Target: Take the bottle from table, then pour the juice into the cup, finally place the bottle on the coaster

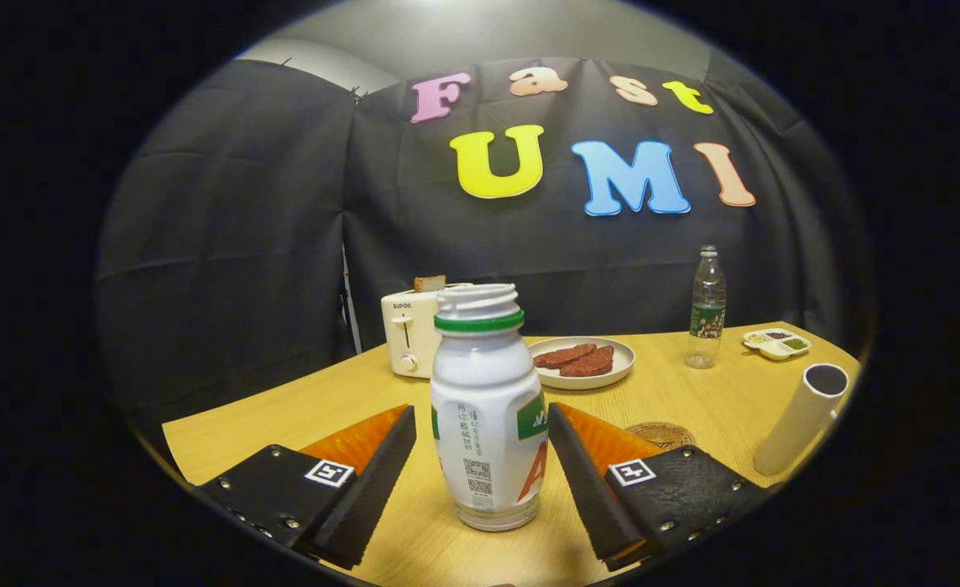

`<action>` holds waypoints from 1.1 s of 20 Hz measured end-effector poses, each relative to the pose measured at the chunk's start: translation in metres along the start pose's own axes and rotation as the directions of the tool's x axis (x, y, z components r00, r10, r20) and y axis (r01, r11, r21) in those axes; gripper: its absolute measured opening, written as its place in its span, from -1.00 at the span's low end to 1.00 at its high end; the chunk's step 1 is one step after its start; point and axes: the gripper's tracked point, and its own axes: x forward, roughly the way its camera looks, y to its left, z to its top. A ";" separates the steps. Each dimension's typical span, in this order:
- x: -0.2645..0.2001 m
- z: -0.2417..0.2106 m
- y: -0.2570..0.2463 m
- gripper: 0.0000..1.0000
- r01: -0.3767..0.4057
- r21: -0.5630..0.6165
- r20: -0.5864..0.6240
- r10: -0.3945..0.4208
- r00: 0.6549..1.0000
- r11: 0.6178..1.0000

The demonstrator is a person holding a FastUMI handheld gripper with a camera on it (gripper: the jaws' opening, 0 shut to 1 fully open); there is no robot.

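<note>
Now bottle (486,408) upright between spread fingers (586,481), untouched.

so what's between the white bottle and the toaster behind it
In the gripper view, nothing: only bare table separates the white bottle, standing between the open gripper fingers, from the toaster. The plate of meat sits off to the side.

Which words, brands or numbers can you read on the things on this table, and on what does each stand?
"SUPOR": on the front of the toaster.
White bottle, standing between the fingers of the open gripper: label print too small to read, large letter partly hidden.
Water bottle: label too small to read.
</note>
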 end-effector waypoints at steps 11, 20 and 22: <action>0.001 -0.003 -0.003 0.27 0.045 0.000 0.002 -0.045 0.999 0.999; -0.025 0.052 -0.019 0.26 -0.065 0.285 0.173 0.015 0.985 0.956; -0.030 0.062 -0.029 0.26 -0.101 0.376 0.212 0.021 0.977 0.921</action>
